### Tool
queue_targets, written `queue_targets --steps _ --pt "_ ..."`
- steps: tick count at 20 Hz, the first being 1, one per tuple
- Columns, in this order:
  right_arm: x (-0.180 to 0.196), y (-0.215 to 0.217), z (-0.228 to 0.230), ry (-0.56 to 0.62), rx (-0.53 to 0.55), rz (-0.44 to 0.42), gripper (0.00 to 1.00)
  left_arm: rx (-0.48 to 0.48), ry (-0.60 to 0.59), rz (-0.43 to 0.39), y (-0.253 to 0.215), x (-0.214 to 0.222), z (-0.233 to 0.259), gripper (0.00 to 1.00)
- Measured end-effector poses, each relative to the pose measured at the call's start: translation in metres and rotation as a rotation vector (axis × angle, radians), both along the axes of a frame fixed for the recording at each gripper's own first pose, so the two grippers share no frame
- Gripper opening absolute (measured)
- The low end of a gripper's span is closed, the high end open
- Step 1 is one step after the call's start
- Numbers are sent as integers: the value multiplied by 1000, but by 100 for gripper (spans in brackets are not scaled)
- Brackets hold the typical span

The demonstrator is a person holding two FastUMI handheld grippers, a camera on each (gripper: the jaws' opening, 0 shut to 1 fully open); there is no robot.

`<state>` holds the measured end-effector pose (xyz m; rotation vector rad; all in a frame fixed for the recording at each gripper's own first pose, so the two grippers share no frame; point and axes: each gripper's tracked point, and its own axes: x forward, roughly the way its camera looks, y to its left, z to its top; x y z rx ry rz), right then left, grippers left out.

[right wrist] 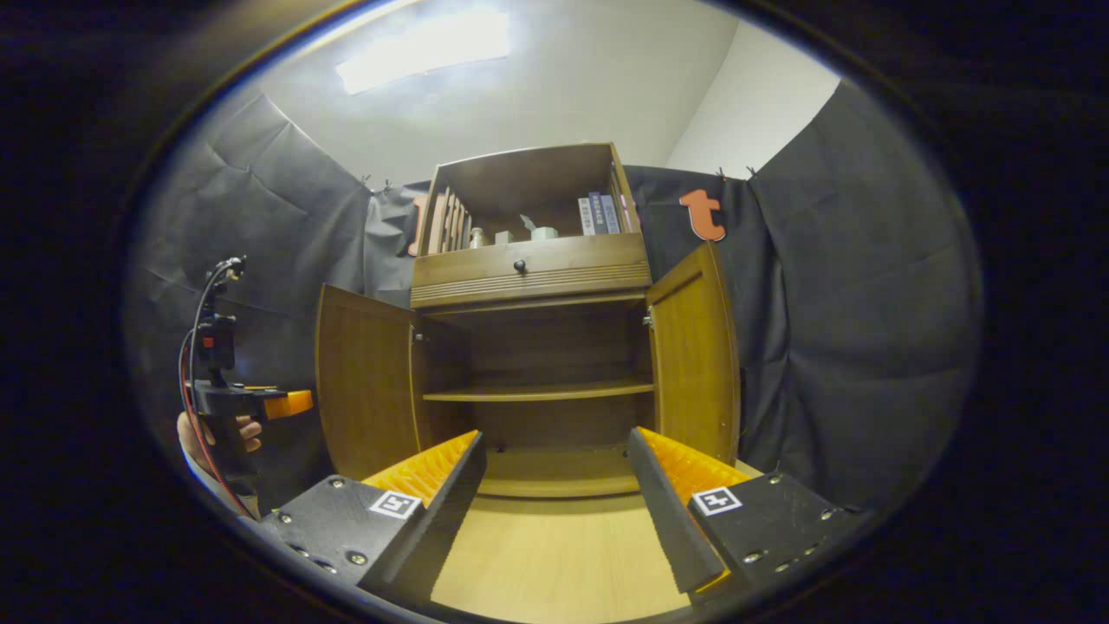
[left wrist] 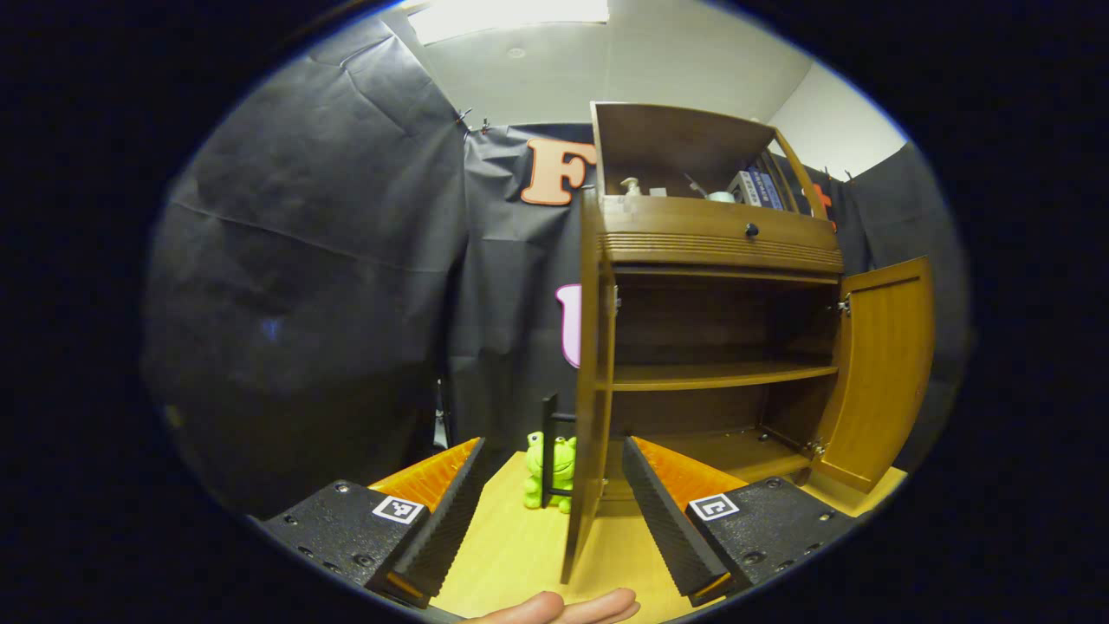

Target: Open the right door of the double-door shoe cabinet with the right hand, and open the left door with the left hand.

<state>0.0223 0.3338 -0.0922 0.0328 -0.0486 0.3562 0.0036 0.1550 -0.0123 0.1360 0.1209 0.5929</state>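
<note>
Double-door shoe cabinet (right wrist: 530, 269): brown wood-grain unit standing on a pale yellow wooden surface (right wrist: 554, 555), backed against the booth's black cloth wall.

Left door (right wrist: 364, 390): flat brown wooden panel, swung fully outward from the cabinet's left side. In the left gripper view it (left wrist: 591, 381) is seen nearly edge-on, just ahead of the fingers.

Right door (right wrist: 696, 355): matching brown panel, swung outward from the cabinet's right side; metal hinges visible at its inner edge. In the left gripper view it (left wrist: 879, 373) stands open at the cabinet's far side.

Interior: dark cavity divided by one horizontal wooden shelf (right wrist: 537, 393); bottom board bare.

Drawer (right wrist: 528, 264): directly above the doors, ribbed lower edge, single small black round knob (right wrist: 520, 266).

Open top compartment (right wrist: 537, 195): above the drawer, holding upright books (right wrist: 598, 214) and small pale items too small to identify.

Green frog-shaped toy (left wrist: 550, 472): on the surface just left of the cabinet, partly behind the left door.

Left gripper (left wrist: 554, 494): fingers spread wide, holding nothing, apart from the left door. In the right gripper view it (right wrist: 286, 403) sits well left of the cabinet, held by a hand (right wrist: 217, 438).

Right gripper (right wrist: 554, 477): fingers spread wide, holding nothing, facing the cabinet's open front, clear of both doors.
</note>
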Motion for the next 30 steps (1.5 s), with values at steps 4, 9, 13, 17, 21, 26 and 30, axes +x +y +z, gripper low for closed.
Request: queue_targets --steps 4,9,13,17,21,26,30 --pt "0 -12 4 -23 17 14 98 -25 9 -60 -37 27 -7 94" --pt "8 -32 -5 5 -3 -20 99 -34 -16 -139 -83 57 -2 94" --pt "11 -40 -6 15 -8 -33 98 -41 -8 -189 -113 77 -6 95" --pt "14 -41 -8 19 -17 -33 98 -56 -12 -236 -140 94 -10 95" --pt "18 -40 -15 33 -46 -38 98 -60 14 -284 -166 111 -24 94" --pt "26 -34 -16 43 -41 -47 97 -80 39 -279 -174 133 -36 95" --pt "42 -24 -5 20 -55 -39 98 -71 62 -260 -171 148 -51 95"
